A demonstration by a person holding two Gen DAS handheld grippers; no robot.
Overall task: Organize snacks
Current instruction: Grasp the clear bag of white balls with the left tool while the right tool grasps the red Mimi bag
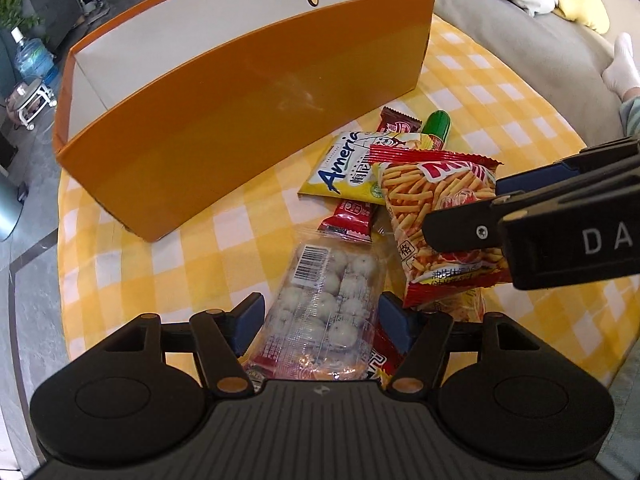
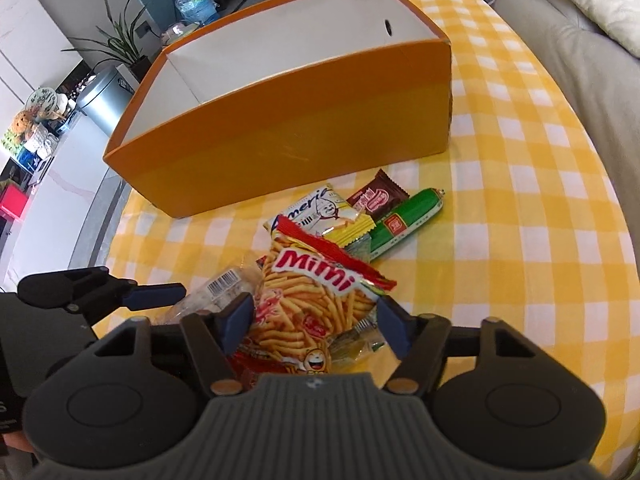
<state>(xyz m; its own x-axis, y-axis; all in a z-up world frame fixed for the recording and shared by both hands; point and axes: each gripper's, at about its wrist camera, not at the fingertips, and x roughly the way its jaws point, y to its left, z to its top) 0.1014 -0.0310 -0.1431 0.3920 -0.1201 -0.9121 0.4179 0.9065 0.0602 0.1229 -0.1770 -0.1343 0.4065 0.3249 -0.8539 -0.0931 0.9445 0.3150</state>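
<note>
Both fingers are wide apart: left gripper (image 1: 322, 322) around the ball pack (image 1: 326, 304), right gripper (image 2: 316, 322) around the Mimi bag (image 2: 308, 312). Neither squeezes yet. Ahead, the box (image 2: 296, 128) looks empty, so all snacks are left.

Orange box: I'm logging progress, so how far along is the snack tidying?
Done: nothing that shows; the visible inner walls of the orange box are bare, its floor hidden. In hand: the left claw straddles the clear ball pack, the right claw the Mimi bag; firm grip unclear. Left: the yellow packet, brown bar, green sausage and red bar lie on the cloth.
</note>
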